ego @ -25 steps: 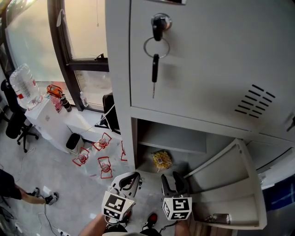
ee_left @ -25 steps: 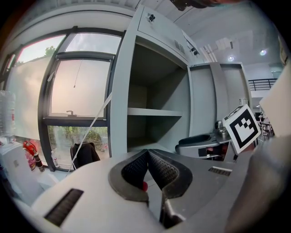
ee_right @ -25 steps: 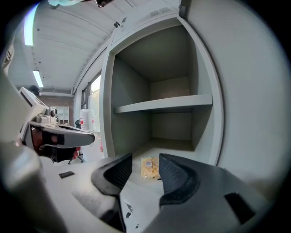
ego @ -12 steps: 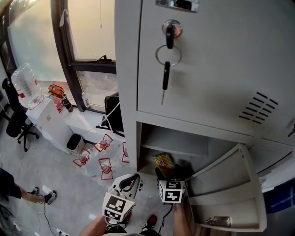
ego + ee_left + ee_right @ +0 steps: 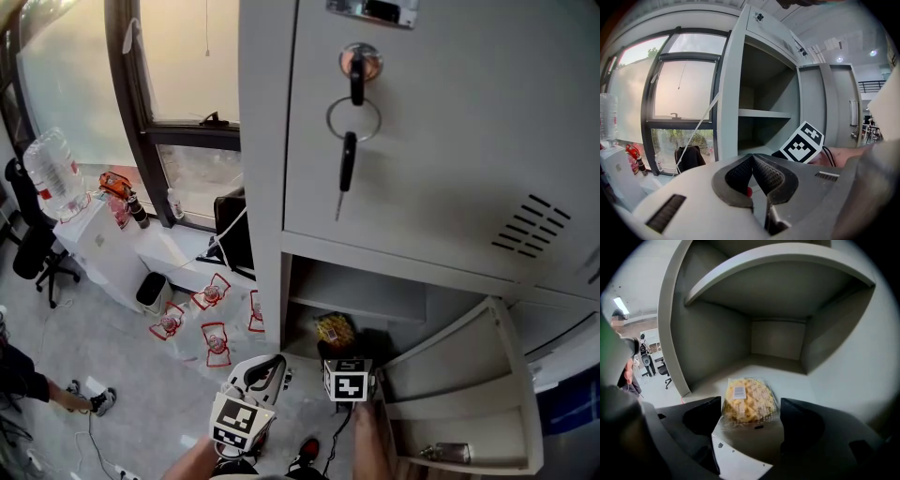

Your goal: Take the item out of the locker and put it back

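Two grippers are facing an open grey locker (image 5: 267, 187). The right gripper (image 5: 750, 416), its jaws just opening, is gaping wide around an untouched yellow snack bag (image 5: 749, 399) lying near the compartment floor's front edge. The left gripper (image 5: 751, 158) is hovering with jaws closed, empty.

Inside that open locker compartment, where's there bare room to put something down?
The locker floor is bare behind the snack bag, back to the rear wall, and along its right side. The shelf above looks bare too. The front is crowded: the right gripper, jaws just opened, flanks the bag.
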The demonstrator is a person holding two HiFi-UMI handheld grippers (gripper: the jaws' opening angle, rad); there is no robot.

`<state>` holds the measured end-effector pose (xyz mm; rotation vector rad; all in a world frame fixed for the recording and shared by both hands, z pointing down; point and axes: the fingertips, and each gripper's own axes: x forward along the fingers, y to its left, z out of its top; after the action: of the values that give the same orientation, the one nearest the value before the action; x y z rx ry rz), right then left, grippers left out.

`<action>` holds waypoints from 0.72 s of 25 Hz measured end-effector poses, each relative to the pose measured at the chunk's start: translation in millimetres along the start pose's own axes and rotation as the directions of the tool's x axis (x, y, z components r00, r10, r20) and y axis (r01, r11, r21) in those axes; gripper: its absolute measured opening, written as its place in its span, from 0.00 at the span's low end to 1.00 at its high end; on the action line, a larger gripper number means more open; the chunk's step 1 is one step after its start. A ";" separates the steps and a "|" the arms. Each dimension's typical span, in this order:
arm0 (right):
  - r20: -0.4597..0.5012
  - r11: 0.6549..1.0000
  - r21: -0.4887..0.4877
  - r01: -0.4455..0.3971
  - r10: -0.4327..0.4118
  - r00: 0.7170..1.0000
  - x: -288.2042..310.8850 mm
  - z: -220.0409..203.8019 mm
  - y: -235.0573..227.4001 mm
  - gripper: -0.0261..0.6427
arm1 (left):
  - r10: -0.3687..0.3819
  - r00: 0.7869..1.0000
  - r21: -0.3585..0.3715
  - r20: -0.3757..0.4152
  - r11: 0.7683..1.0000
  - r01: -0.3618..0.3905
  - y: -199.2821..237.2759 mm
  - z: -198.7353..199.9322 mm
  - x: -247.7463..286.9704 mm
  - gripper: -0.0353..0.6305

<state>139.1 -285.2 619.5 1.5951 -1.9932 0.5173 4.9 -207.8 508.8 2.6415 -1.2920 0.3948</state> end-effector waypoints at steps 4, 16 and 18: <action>-0.039 0.999 -0.041 0.015 -0.017 0.999 3.7 -2.3 -1.7 0.60 | 0.003 1.000 -0.001 0.000 1.000 -0.003 1.5 0.1 0.6 0.09; -0.076 0.998 -0.065 -0.012 0.007 0.997 6.5 -6.3 0.8 0.47 | 0.021 1.000 -0.008 -0.006 1.000 -0.021 9.4 -3.4 -1.9 0.09; -0.069 0.998 -0.065 -0.011 0.006 0.998 4.2 -2.9 0.8 0.46 | 0.022 1.000 -0.009 -0.008 1.000 -0.022 9.7 -4.2 -1.9 0.09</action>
<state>138.1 -286.5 624.5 1.5105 -1.9471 0.4988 -4.6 -211.1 512.6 2.6184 -1.3187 0.4010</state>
